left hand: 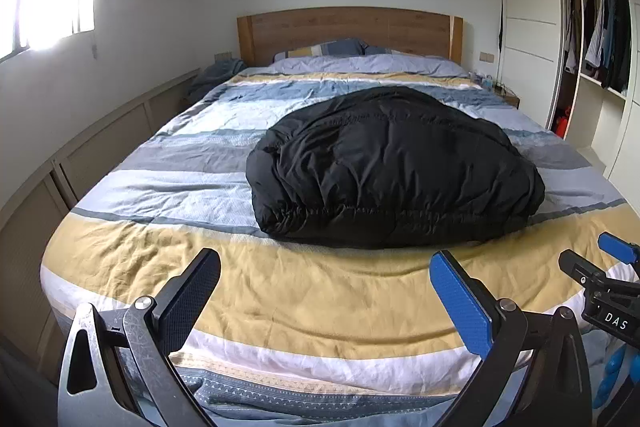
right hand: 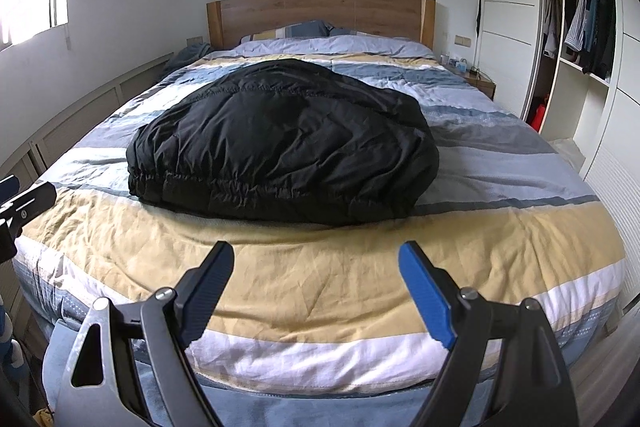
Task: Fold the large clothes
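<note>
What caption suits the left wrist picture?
Open left gripper hovers over a striped bed, facing a puffy black jacket.

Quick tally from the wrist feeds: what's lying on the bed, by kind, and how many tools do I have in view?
Black puffer jacket: 1
Striped duvet: 1
Pillows at the headboard: 1 clearly visible, others unclear
Tools: 2, left tool and right tool, both open and empty
Total: 5
</note>
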`<action>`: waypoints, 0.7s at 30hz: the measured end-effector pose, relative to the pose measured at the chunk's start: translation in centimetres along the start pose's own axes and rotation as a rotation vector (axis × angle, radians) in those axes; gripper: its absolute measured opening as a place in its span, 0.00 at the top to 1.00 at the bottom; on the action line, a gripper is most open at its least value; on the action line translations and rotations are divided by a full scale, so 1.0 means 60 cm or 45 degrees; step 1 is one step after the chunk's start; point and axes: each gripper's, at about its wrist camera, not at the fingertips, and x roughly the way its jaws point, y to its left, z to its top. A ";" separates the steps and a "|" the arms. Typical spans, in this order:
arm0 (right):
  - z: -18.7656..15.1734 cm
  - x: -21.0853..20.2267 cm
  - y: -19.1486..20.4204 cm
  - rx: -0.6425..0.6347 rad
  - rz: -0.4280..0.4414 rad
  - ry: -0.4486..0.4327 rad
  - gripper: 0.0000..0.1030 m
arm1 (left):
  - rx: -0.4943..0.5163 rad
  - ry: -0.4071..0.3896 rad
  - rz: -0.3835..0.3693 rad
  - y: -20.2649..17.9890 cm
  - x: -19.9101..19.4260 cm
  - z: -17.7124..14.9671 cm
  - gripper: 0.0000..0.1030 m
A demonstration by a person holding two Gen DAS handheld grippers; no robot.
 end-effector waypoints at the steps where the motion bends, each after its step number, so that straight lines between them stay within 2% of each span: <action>1: 0.000 0.003 0.000 -0.002 -0.004 0.002 0.18 | 0.002 0.004 0.002 -0.001 0.003 -0.001 0.00; 21: -0.014 0.071 -0.017 0.027 0.009 0.101 0.18 | 0.048 0.147 -0.024 -0.021 0.081 -0.019 0.00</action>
